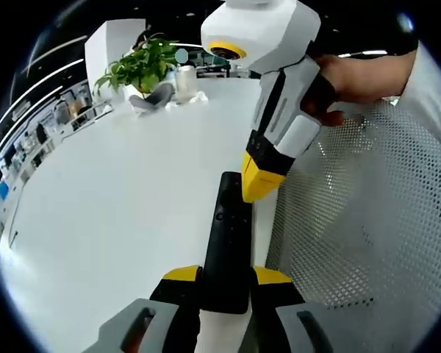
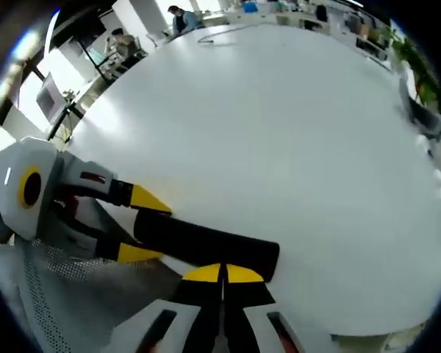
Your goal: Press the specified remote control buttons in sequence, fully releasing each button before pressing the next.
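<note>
Left gripper [image 1: 226, 283] clamps the black remote [image 1: 228, 243] at its near end to steady it over the white table [image 1: 117, 191]; right gripper [image 1: 259, 193], tips together, presses down on its far half.

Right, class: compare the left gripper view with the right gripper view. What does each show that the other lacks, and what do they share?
Left gripper view alone: a potted plant at the table's far end, and a hand holding the right claw, whose shut tip is on the remote.
Right gripper view alone: people seated beyond the far edge.
Shared: the black remote, clamped by the left claw, and the white table.
</note>
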`<state>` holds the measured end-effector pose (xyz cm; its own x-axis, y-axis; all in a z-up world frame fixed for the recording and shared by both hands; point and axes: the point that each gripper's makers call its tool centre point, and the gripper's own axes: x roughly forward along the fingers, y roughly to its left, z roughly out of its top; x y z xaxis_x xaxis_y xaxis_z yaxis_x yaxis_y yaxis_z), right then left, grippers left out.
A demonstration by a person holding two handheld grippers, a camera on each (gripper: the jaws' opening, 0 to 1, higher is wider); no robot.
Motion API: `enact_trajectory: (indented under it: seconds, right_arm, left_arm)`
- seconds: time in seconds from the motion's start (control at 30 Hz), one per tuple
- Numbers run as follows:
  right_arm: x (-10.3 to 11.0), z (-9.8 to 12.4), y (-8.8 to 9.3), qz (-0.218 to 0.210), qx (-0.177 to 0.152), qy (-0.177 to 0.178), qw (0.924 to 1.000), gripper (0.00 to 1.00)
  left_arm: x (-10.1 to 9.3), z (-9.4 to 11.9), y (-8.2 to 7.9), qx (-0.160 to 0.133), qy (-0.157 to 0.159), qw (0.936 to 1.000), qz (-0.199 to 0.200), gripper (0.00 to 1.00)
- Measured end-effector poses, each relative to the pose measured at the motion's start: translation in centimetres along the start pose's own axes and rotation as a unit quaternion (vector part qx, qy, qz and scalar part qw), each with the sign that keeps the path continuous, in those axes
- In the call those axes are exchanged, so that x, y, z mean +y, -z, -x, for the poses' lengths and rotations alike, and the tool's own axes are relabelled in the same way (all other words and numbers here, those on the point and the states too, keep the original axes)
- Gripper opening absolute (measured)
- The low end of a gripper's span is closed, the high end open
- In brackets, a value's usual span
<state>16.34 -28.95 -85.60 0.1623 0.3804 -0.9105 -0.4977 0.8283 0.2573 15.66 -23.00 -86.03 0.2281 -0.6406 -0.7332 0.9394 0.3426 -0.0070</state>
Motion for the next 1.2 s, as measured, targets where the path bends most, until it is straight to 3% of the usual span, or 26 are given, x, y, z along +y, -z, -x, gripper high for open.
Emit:
enact_trajectory:
  seconds: [0.13, 0.23, 0.37, 0.53, 0.63, 0.77, 0.93, 1.2]
  right_arm:
    - [-0.1, -0.1, 0.0, -0.008, 0.006, -0.018, 0.9998, 0.0]
    - [0.1, -0.1, 0.1, 0.01, 0.005, -0.019, 0.9998, 0.0]
    - [0.2, 0.0, 0.2, 0.028, -0.019, -0.016, 0.9993, 0.0]
    - [0.3, -0.1, -0.1, 0.039, 0.0, -0.017, 0.9991, 0.0]
    - [0.1, 0.1, -0.2, 0.018, 0.0, -0.032, 0.9993, 0.0]
    - [0.0, 0.4, -1.1, -0.029, -0.027, -0.053, 0.9978, 0.0]
    - [0.1, 1.2, -1.8, -0.047, -0.052, -0.067, 0.9953, 0.0]
    - [0.1, 0.2, -1.4, -0.04, -0.027, -0.059, 0.9971, 0.0]
  left_arm:
    - [0.1, 0.0, 0.0, 0.004, -0.002, 1.0, 0.0, 0.25]
    - [-0.1, -0.1, 0.1, 0.009, -0.004, 1.0, 0.0, 0.25]
    - [0.0, 0.0, 0.1, 0.012, -0.005, 0.9999, 0.0, 0.25]
    - [-0.1, 0.1, 0.1, 0.01, -0.003, 0.9999, -0.004, 0.25]
    - [-0.1, 0.1, 0.1, 0.01, -0.003, 0.9999, -0.005, 0.25]
    - [-0.4, 0.1, 0.0, 0.008, 0.003, 0.9999, -0.009, 0.24]
    - [-0.6, 0.0, -0.2, 0.005, 0.01, 0.9998, -0.017, 0.24]
    - [-0.6, 0.1, -0.2, 0.001, 0.013, 0.9998, -0.018, 0.24]
